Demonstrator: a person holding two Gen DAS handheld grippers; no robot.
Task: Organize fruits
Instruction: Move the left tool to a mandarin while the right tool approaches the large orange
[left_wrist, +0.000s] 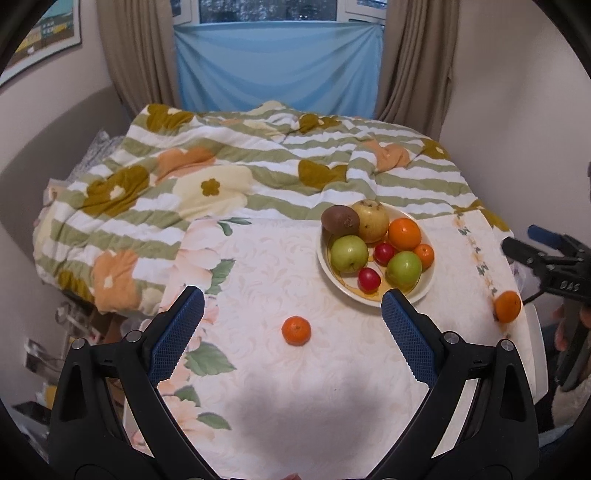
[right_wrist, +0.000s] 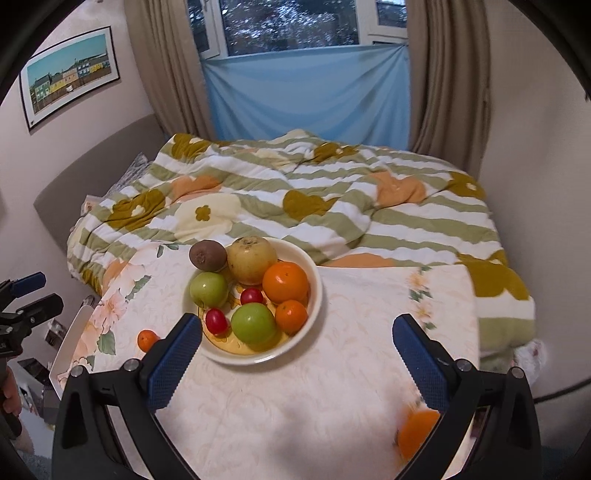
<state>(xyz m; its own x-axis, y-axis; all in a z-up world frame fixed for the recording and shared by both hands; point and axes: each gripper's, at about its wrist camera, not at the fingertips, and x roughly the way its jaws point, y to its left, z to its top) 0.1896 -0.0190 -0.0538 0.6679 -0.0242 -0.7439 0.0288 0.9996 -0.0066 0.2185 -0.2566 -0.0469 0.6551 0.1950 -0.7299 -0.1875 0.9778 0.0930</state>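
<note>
A cream bowl (left_wrist: 424, 293) on the floral tablecloth holds a kiwi (left_wrist: 340, 220), a yellow apple (left_wrist: 370, 220), an orange, two green apples, a small tangerine and two small red fruits. A loose tangerine (left_wrist: 296, 330) lies on the cloth just beyond my left gripper (left_wrist: 292, 299), which is open and empty. A loose orange (left_wrist: 508, 306) sits at the table's right edge. In the right wrist view this orange (right_wrist: 419, 432) is blurred, low beside the right finger. My right gripper (right_wrist: 298, 323) is wide open and empty, raised in front of the bowl (right_wrist: 318, 295).
The table's white floral cloth (left_wrist: 295, 387) ends at a bed with a green-striped flowered quilt (left_wrist: 221, 177) right behind the bowl. Curtains and a blue sheet hang at the window beyond. Clutter lies on the floor at the table's left side (left_wrist: 74, 325).
</note>
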